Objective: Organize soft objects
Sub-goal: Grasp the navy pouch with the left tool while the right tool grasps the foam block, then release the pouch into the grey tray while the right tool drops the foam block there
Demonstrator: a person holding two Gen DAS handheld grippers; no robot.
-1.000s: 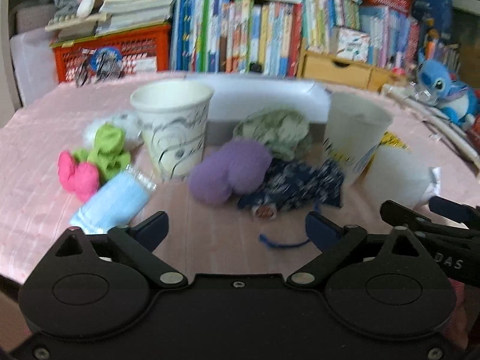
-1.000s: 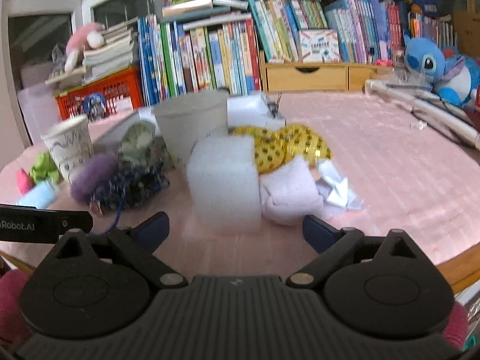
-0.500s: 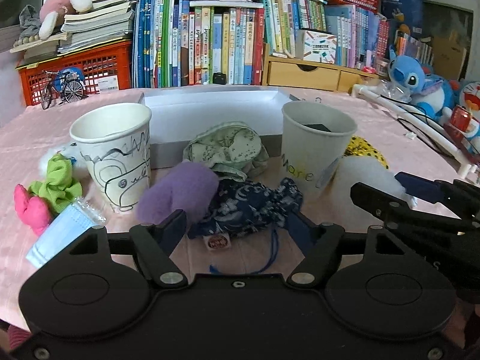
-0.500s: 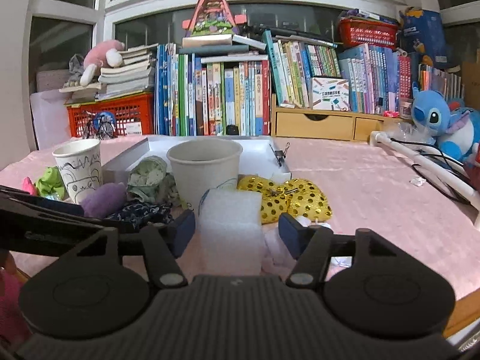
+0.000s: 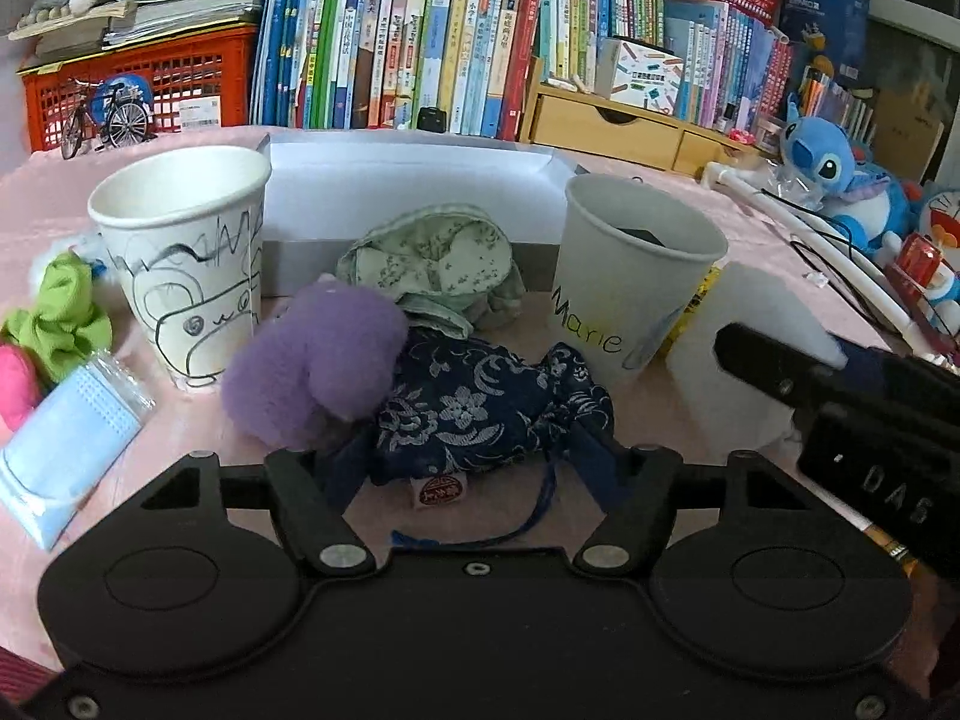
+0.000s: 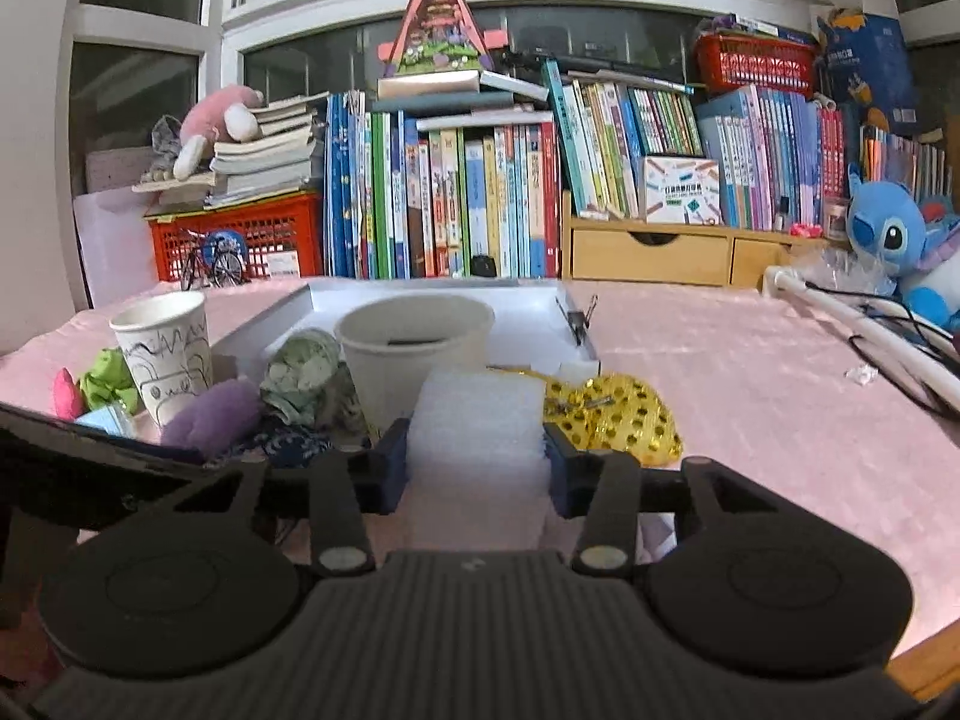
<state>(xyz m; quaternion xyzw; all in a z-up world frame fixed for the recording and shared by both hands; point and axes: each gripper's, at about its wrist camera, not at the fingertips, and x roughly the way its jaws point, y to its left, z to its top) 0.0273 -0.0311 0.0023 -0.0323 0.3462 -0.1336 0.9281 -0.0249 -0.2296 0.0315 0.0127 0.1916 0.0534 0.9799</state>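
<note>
A dark blue floral pouch point(image 5: 480, 414) lies on the pink tablecloth between the fingers of my left gripper point(image 5: 465, 462). Its jaws are closing and the pads touch the pouch's two ends. A purple plush point(image 5: 312, 372) leans on the pouch's left side, with a green floral cloth point(image 5: 432, 264) behind it. My right gripper point(image 6: 477, 468) is closing on a white foam block point(image 6: 480, 414), and its blue pads press the block's sides. The foam block point(image 5: 762, 324) also shows at the right of the left wrist view. A gold sequined pouch point(image 6: 612, 414) lies just right of the block.
Two paper cups point(image 5: 180, 252) point(image 5: 636, 264) stand in front of a white tray point(image 5: 408, 180). A blue mask pack point(image 5: 66, 438), a green scrunchie point(image 5: 60, 312) and a pink thing point(image 5: 15, 384) lie at the left. Books, an orange crate point(image 6: 240, 234) and a blue plush toy point(image 6: 900, 240) line the back.
Both pairs of jaws have narrowed. My left gripper moved forward and down onto the blue pouch. The right gripper closed from wide apart onto the foam block's sides.
</note>
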